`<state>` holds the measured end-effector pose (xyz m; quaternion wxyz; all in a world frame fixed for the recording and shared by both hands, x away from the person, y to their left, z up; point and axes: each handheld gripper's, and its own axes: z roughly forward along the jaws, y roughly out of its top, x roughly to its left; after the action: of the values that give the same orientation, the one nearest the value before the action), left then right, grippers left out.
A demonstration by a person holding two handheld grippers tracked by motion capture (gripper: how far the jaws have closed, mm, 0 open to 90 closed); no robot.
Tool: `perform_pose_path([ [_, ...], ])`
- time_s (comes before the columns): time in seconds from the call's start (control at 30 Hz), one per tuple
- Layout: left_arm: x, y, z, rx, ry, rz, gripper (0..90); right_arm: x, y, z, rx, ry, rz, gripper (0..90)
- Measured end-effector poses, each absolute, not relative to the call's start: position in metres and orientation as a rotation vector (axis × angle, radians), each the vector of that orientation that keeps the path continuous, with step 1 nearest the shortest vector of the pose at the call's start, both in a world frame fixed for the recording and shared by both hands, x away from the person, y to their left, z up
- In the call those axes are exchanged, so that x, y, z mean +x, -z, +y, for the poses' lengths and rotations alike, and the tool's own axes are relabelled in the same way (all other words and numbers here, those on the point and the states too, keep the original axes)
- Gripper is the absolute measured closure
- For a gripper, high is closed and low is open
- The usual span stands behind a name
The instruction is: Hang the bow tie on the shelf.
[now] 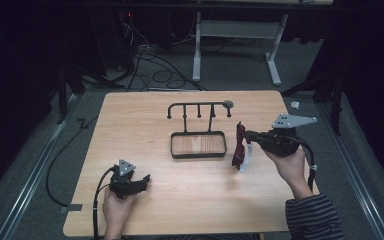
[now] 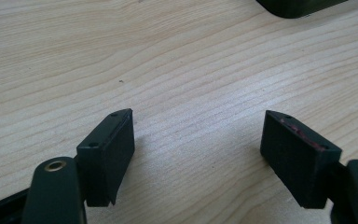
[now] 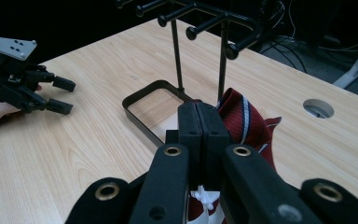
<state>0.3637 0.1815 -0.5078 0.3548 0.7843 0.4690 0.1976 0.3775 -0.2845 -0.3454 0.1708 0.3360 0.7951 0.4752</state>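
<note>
Right gripper [image 3: 199, 122] jaws clamped on striped tie [image 3: 242, 122], left gripper [image 1: 136, 181] jaws wide

You get an evenly lit tabletop [image 1: 190, 200] from overhead light, while everything beyond it falls into near-black. Shadows on it are soft and short. In the left gripper view the wood grain is sharp and the nearest tongs' bases blur. In the right gripper view the close black arms go soft; no strong glare.
</note>
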Motion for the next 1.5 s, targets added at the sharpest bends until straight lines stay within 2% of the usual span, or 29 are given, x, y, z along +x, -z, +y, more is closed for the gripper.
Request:
perform_pose_path([
  [1.5,0.364,0.508,0.182,2.029,-0.51,1.212,26.5,0.394,0.32,-0.234,0.784,-1.384,2.394,90.0],
])
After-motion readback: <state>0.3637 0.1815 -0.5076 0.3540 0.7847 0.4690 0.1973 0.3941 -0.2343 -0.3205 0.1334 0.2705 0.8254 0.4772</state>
